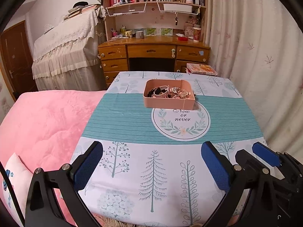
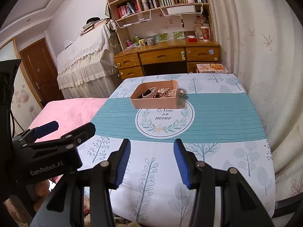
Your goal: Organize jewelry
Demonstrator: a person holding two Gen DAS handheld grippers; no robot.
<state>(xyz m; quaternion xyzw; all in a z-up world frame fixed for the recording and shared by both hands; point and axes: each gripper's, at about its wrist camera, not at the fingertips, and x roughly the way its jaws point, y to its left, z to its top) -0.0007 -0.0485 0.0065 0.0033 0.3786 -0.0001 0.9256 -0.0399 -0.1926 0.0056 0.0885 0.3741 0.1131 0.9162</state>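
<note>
While held low over the near end of the tablecloth-covered table [image 1: 132, 151], left gripper [image 1: 151, 162] with jaws spread wide, blue pads [image 1: 87, 166] well apart and nothing between them, only printed trees on the cloth below. Right gripper [image 2: 152, 162] likewise over the near edge, jaws parted at a moderate width, ribbed blue pads [image 2: 123, 162] clear of each other and gripping nothing. Just beside each other, the two tools: in the left wrist view the right one showing at the lower right edge, in the right wrist view the left one at the lower left, marked GenRobot.AI, with part of a hand [image 2: 42, 188] under it. Farther up the table, well apart from both grippers, a pink open box [image 1: 169, 96] sitting on the teal striped band of the cloth, its near wall just touching the top of the round "Now or never" wreath print [image 1: 180, 122]. Inside the box, jewelry [image 1: 179, 92]: a heap of gold-toned chain pieces on the right, a pale strap or band [image 1: 161, 92] in the middle, dark beads on the left; single pieces too small to tell apart. Left of the table, a pink quilted bed cover [image 1: 41, 124]. Behind, a wooden desk [image 1: 153, 51] with drawers and bookshelves, a lace-draped piece of furniture [image 1: 66, 53], and a pale curtain [image 1: 255, 47] at the right.
</note>
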